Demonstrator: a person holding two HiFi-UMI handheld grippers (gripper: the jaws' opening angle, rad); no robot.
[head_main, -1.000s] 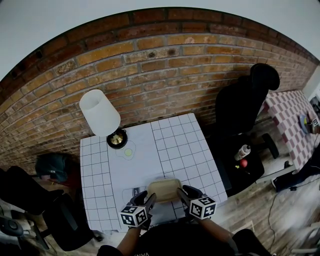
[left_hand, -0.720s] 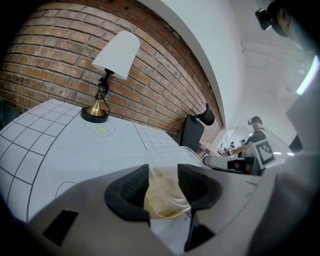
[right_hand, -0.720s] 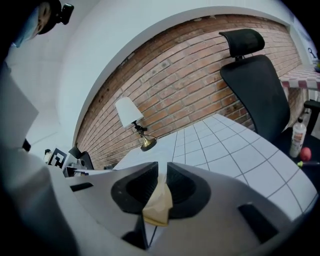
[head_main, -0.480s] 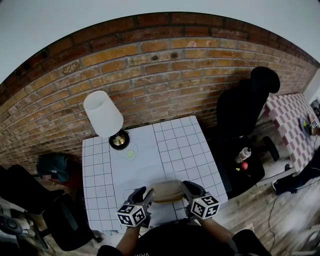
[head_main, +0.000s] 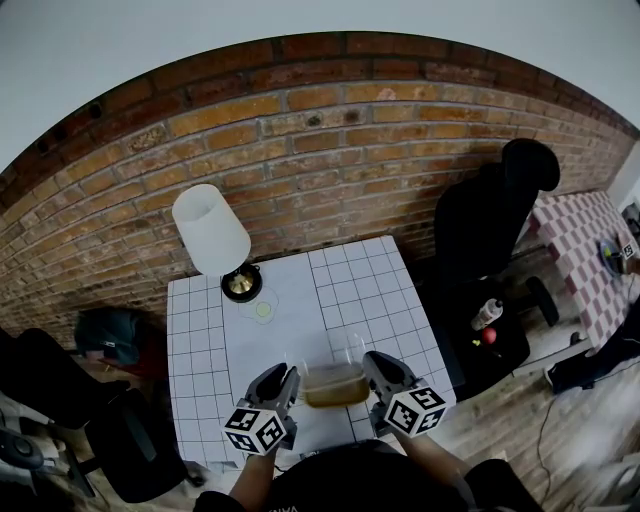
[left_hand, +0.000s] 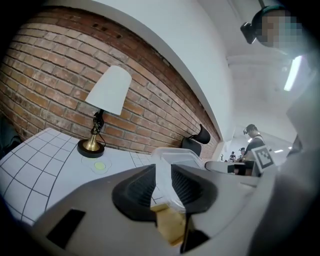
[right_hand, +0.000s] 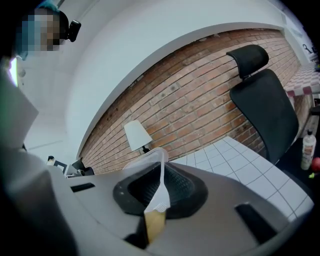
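Our left gripper (head_main: 283, 388) and right gripper (head_main: 372, 374) are each clamped on one end of the clear plastic bag with a tan block inside (head_main: 335, 380), held over the near edge of the white, black-gridded table (head_main: 350, 290). Markings seen: black-and-white square patterns on the gripper cubes. We cannot identify the tan block, and the gripper bodies cut off the bag's bottom. The white-shaded brass lamp (head_main: 212, 232) stands well apart at the far left corner. The black office chair (head_main: 490, 215) flanks the table's right edge.

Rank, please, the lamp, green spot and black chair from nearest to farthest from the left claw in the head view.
1. Green spot, on the table just ahead of the left claw.
2. Lamp, behind it, back-left.
3. Black chair, far right, beside the table.
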